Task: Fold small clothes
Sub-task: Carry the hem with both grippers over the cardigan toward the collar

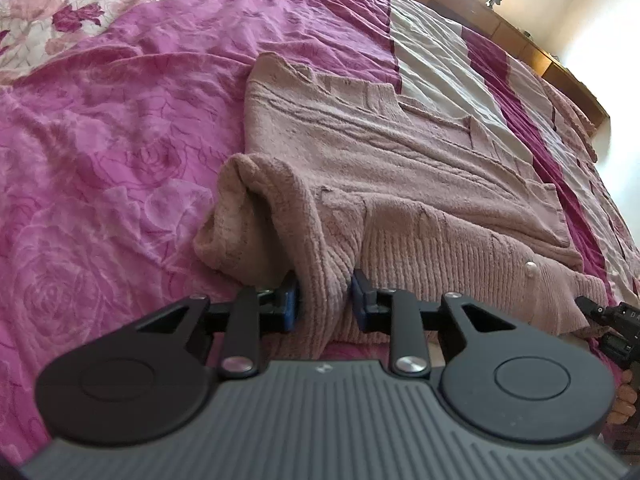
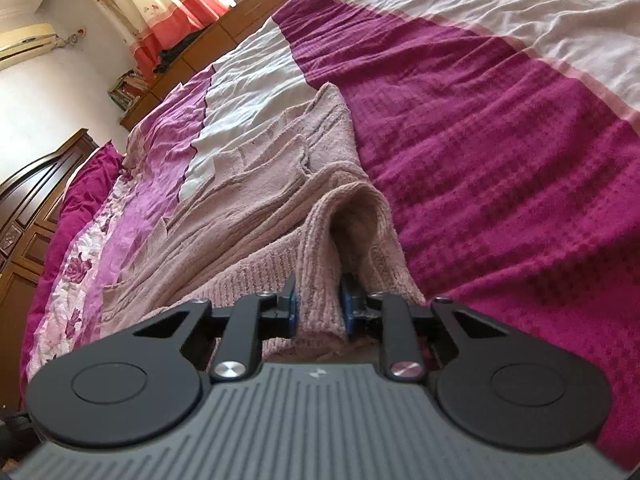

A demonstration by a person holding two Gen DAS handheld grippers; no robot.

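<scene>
Pale pink knit cardigan [image 1: 400,184] lies flat on bedspread [image 1: 100,140], collar toward 12 o'clock; ribbed hem (6 o'clock) bunched upward, one pearl button visible.

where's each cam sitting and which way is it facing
Left wrist: on the left gripper, looking down along its fingers at the pink knit sweater on the bedspread; a bit of the person's hand and the right gripper show at the right edge.
Right wrist: on the right gripper, facing the sweater's hem, a headboard and a curtain beyond.
Shared: the sweater, pinched by both.
</scene>
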